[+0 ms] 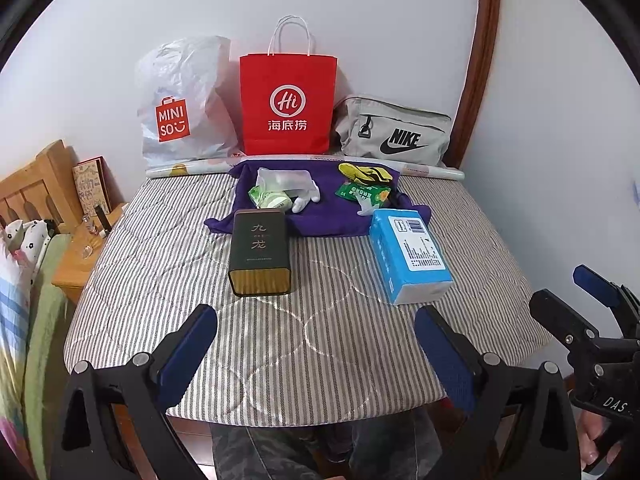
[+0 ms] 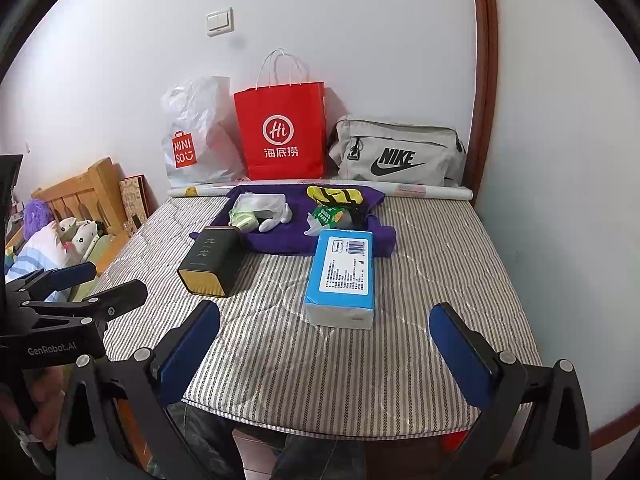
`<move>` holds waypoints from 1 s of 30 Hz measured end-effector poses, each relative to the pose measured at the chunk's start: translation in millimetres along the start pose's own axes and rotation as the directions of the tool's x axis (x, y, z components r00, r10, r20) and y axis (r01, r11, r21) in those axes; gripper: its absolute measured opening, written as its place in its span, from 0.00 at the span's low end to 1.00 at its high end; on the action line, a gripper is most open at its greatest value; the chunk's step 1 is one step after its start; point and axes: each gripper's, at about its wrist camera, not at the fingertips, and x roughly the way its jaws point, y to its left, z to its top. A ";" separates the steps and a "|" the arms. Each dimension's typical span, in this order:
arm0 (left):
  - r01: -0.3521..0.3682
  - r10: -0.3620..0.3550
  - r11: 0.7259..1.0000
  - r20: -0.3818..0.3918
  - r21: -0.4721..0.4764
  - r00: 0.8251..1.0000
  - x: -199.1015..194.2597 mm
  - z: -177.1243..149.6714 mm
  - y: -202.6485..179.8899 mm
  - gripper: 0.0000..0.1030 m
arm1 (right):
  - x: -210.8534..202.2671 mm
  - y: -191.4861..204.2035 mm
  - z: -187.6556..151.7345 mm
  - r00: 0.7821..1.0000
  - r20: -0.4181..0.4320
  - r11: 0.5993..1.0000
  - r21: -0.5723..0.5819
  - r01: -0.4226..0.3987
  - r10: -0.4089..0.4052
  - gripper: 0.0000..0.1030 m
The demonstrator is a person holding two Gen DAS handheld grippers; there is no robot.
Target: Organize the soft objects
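A purple cloth (image 1: 320, 216) (image 2: 300, 240) lies at the back of the striped mattress (image 1: 200, 280) (image 2: 420, 280). On it are a clear plastic bag (image 1: 282, 179), a white glove (image 1: 307, 198) (image 2: 276, 218), green packets (image 1: 362, 193) (image 2: 328, 215) and a yellow-black sock (image 1: 365, 173) (image 2: 334, 195). A blue tissue pack (image 1: 408, 256) (image 2: 342, 276) and a dark tin (image 1: 260, 254) (image 2: 210, 262) lie in front. My left gripper (image 1: 316, 344) and right gripper (image 2: 326, 344) are open and empty, near the mattress's front edge.
Against the back wall stand a white Miniso bag (image 1: 184, 108) (image 2: 196, 140), a red paper bag (image 1: 286, 104) (image 2: 282, 132) and a grey Nike bag (image 1: 394, 136) (image 2: 398, 152). A rolled paper (image 1: 192, 168) lies before them. A wooden headboard (image 1: 36, 184) and nightstand (image 1: 76, 264) stand left.
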 end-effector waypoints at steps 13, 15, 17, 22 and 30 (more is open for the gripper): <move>0.008 -0.008 1.000 -0.003 0.006 1.000 -0.1 -1.5 -0.9 0.97 | -0.5 0.9 -1.2 1.000 -0.001 1.000 -0.004 -0.001 0.001 1.00; 0.009 -0.009 1.000 -0.003 0.007 1.000 -0.3 -1.0 -0.7 0.97 | -0.9 1.1 -1.2 1.000 -0.001 1.000 -0.004 0.000 0.000 1.00; 0.011 -0.011 1.000 -0.003 0.008 1.000 -0.5 -1.3 -0.4 0.97 | -0.9 1.2 -1.1 1.000 -0.001 1.000 -0.004 0.000 0.000 1.00; 0.010 -0.010 1.000 -0.001 0.012 1.000 -1.0 -0.8 -0.6 0.97 | -0.5 1.5 -0.7 1.000 -0.001 1.000 -0.005 -0.002 0.002 1.00; 0.008 -0.008 1.000 -0.001 0.014 1.000 -1.3 -0.7 0.3 0.97 | -0.8 2.2 -1.4 1.000 0.000 1.000 -0.004 -0.003 0.003 1.00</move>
